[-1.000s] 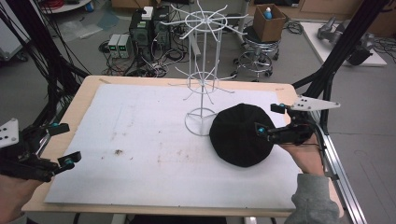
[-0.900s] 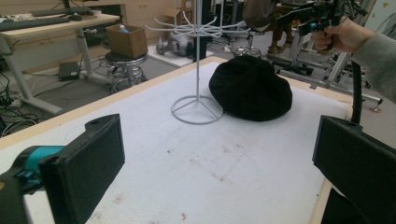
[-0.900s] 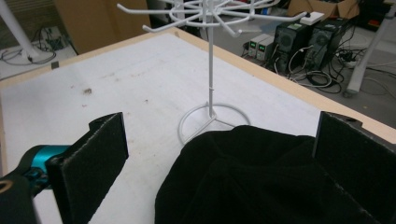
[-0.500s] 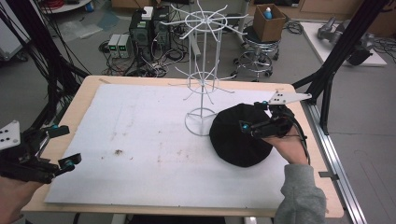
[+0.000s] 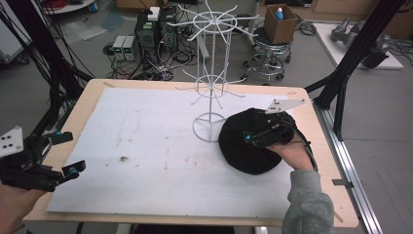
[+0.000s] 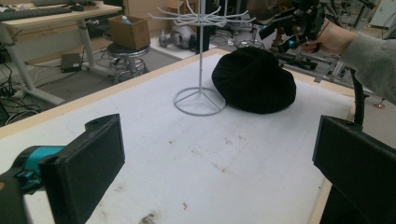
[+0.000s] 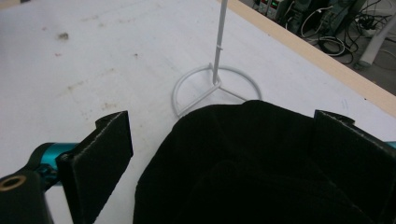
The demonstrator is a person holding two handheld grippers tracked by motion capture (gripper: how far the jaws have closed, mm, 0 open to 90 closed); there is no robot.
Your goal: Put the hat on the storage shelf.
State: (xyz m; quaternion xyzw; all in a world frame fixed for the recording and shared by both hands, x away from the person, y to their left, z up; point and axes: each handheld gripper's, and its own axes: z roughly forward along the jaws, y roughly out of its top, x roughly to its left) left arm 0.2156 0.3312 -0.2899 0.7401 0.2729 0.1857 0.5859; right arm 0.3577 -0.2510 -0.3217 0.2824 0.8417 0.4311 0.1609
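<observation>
Above the black cap (image 5: 246,144), which lies beside the white wire rack (image 5: 210,83), the right gripper (image 5: 254,137) hangs with jaws spread wide; the left gripper (image 5: 63,155), equally open and empty, hovers at the near-left table (image 5: 85,95) edge.

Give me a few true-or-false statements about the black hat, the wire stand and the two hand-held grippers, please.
1. The black fabric hat hangs on the white wire stand. False: it lies on the white mat beside the stand's ring base.
2. The right gripper is above the hat, jaws open. True.
3. The left gripper grips the stand. False: it is open, near the table's edge.
4. The stand's hooks are bare. True.
</observation>
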